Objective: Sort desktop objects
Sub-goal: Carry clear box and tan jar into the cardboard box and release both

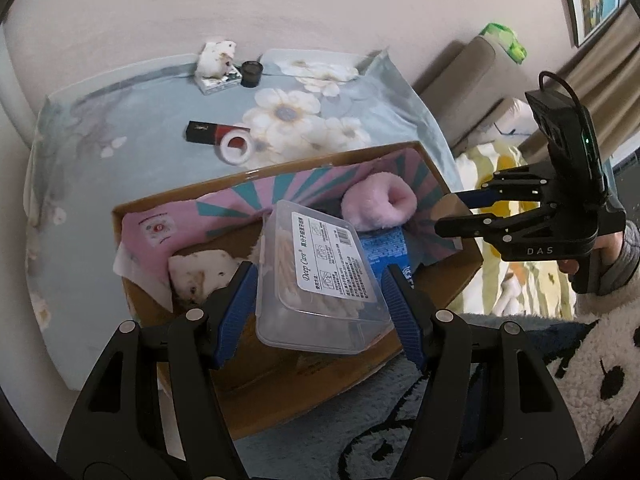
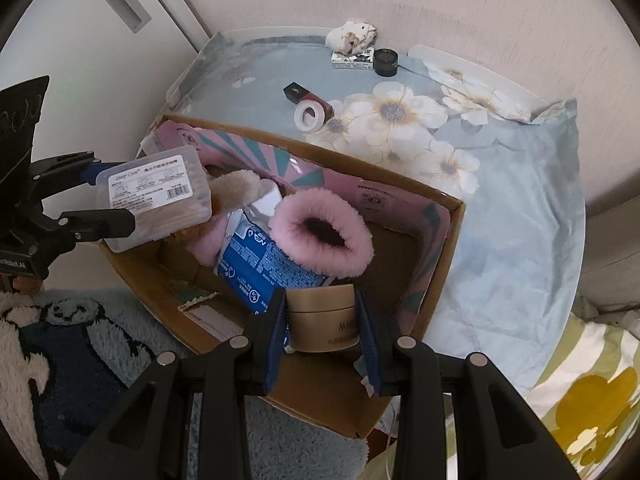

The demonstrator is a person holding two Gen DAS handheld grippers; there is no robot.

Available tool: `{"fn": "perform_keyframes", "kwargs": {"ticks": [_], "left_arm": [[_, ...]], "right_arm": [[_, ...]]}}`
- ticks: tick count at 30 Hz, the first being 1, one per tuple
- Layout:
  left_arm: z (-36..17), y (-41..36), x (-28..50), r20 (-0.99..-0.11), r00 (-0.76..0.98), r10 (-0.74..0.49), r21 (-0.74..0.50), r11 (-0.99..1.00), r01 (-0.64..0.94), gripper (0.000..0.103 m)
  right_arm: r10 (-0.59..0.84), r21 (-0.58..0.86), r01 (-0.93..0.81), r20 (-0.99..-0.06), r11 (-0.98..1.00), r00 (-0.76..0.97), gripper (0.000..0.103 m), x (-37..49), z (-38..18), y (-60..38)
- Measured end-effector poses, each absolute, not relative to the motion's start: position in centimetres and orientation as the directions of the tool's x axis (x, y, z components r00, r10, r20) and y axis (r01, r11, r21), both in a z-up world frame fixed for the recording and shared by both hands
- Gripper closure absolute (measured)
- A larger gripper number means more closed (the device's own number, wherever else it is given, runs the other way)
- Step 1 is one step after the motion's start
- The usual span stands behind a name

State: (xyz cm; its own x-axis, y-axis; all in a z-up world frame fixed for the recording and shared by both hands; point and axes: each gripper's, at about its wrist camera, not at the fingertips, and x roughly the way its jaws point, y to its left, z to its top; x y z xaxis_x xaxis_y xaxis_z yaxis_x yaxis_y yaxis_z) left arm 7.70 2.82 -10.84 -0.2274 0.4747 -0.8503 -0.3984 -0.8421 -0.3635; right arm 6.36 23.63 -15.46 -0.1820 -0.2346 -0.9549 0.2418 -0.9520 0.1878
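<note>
My left gripper (image 1: 320, 284) is shut on a clear plastic box of cotton swabs (image 1: 320, 276) and holds it over the near corner of the cardboard box (image 1: 280, 384). It also shows in the right wrist view (image 2: 154, 196). My right gripper (image 2: 322, 320) is shut on a tan cosmetic jar (image 2: 322, 318), held over the cardboard box's (image 2: 456, 220) near side. Inside the box lie a pink furry slipper (image 2: 320, 236), a blue packet (image 2: 260, 264) and a plush toy (image 1: 200, 272).
On the floral tablecloth (image 2: 500, 220) behind the box lie a white tape roll (image 2: 307, 117), a dark red lipstick box (image 2: 298, 94), a black jar (image 2: 386, 62), and a white plush on a small carton (image 2: 352, 38). A panda rug (image 2: 60, 340) lies below.
</note>
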Motion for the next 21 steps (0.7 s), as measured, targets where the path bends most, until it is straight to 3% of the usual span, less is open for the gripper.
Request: {"fn": "perform_keyframes", "kwargs": {"ticks": [13, 15, 16, 17, 19, 21], "left_arm": [[-11.1, 3.4, 8.2, -0.859, -0.204, 0.469, -0.356, -0.835, -0.420, 0.041], [-11.4, 3.6, 8.1, -0.869, -0.184, 0.459, -0.354, -0.837, -0.417, 0.024], [-11.5, 3.6, 8.0, -0.877, -0.183, 0.445, -0.345, -0.846, -0.407, 0.003], [-11.5, 3.4, 7.9, -0.883, -0.193, 0.427, -0.330, -0.859, -0.391, 0.001], [-11.5, 3.2, 7.9, -0.882, -0.196, 0.428, -0.334, -0.862, -0.381, 0.001], [-11.4, 2.8, 7.8, -0.881, -0.209, 0.423, -0.331, -0.870, -0.367, 0.001]], "right_arm": [[-0.232, 0.188, 0.258, -0.961, -0.948, -0.153, 0.072, 6.8, -15.7, 23.2], [-0.217, 0.174, 0.272, -0.966, -0.946, -0.140, 0.070, 6.8, -15.9, 22.9], [-0.206, 0.161, 0.280, -0.969, -0.946, -0.139, 0.063, 6.8, -15.9, 22.8], [-0.198, 0.151, 0.288, -0.970, -0.946, -0.141, 0.049, 6.8, -15.9, 22.6], [-0.200, 0.148, 0.296, -0.968, -0.944, -0.152, 0.031, 6.8, -15.7, 22.5], [-0.216, 0.159, 0.297, -0.962, -0.941, -0.168, 0.026, 6.8, -15.3, 22.5]]}}
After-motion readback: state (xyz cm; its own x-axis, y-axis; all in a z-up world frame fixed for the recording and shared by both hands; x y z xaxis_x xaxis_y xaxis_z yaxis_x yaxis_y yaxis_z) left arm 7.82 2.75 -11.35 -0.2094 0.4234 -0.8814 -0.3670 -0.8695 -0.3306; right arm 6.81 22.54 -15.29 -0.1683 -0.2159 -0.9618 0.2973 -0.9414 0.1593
